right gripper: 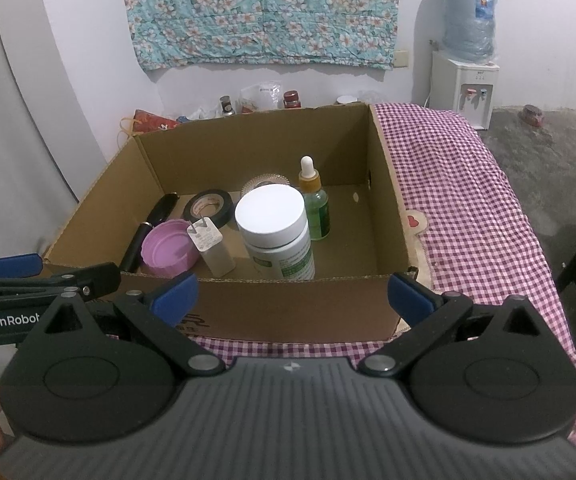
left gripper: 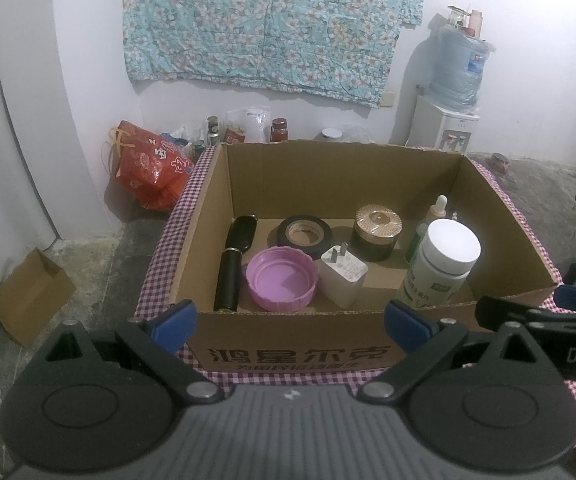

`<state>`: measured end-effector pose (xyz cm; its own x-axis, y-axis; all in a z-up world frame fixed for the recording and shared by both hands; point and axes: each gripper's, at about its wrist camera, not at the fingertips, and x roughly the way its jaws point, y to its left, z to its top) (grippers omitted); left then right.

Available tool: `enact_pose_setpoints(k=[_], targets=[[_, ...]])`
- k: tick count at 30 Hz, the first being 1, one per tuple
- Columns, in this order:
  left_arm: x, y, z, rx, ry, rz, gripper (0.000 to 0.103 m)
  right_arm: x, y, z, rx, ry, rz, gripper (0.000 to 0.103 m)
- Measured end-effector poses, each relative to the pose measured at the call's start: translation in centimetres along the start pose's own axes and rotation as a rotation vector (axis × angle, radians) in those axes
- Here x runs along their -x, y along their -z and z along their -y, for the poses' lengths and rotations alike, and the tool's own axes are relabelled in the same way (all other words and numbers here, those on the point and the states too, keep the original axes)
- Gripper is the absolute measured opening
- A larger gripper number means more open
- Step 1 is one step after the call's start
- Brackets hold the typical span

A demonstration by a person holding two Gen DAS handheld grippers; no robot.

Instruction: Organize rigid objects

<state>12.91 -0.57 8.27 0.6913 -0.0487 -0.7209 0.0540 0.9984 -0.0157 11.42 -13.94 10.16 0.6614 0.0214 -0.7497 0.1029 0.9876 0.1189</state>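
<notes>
Both tools, left tool (left gripper: 290, 322) and right tool (right gripper: 292, 294), gape wide, empty; I'd pinch the rigid, light white-capped plastic bottle (right gripper: 278, 236) at its slick cap.

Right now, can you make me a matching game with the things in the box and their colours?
Things:
1. bottle cap
2. tape roll
3. phone charger
4. dropper bottle

Colours:
A. white
B. green liquid inside
C. pink
D. black

Pairs: 1-C, 2-D, 3-A, 4-B
</notes>
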Motion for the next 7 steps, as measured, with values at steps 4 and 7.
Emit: enact_pose_setpoints(k=[4,7], targets=[[0.02,0.03,0.04,-0.001,0.001,-0.001,0.101,0.02,-0.03,0.02,-0.001,0.000,0.000,0.102],[0.01,0.00,0.01,-0.001,0.001,0.000,0.101,0.04,-0.03,0.02,-0.003,-0.001,-0.002,0.102]])
